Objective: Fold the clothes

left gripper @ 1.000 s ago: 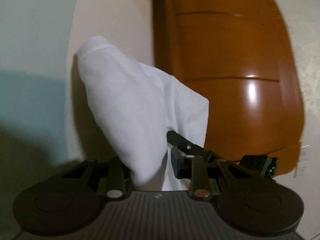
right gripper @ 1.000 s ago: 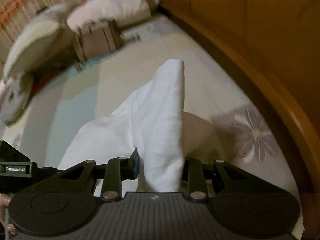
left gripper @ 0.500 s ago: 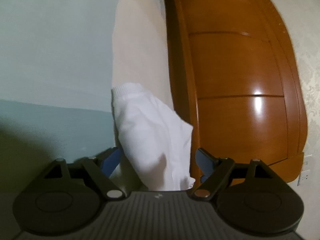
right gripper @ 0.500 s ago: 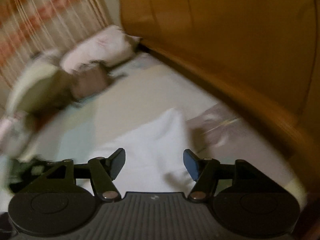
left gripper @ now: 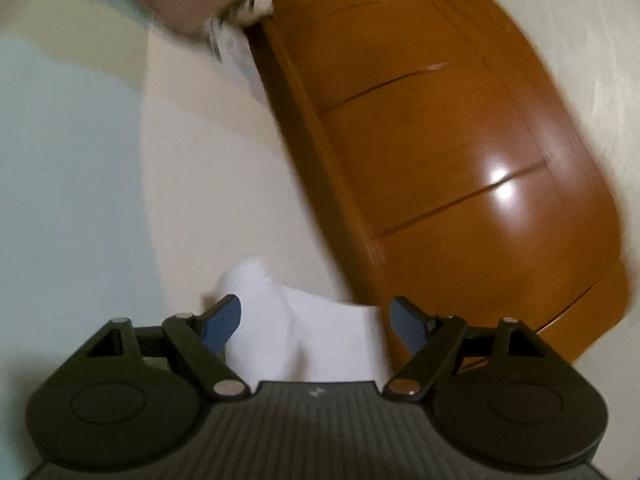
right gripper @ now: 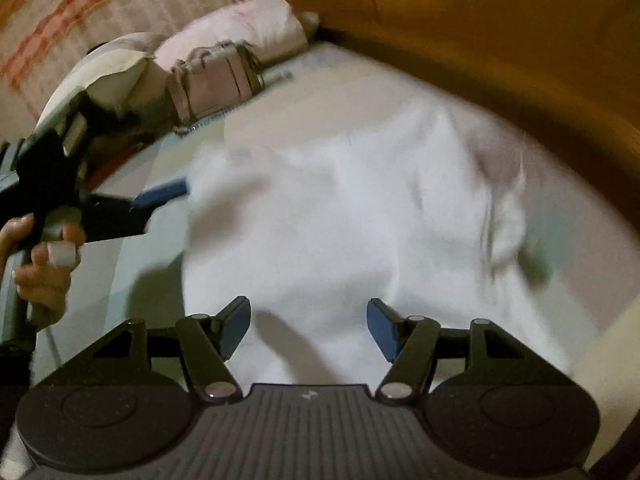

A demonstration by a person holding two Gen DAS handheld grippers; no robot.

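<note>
White garment (right gripper: 352, 216) lies on bed (right gripper: 280, 120) beside headboard (right gripper: 480, 40).

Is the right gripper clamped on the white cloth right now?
No, the right gripper is open, its blue pads spread apart above the white cloth lying on the bed.

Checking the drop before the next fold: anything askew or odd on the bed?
The white garment lies rumpled, not flat: its right edge is bunched into a ridge. Both grippers, left and right, are open over it. Nothing looks spilled or damaged.
</note>
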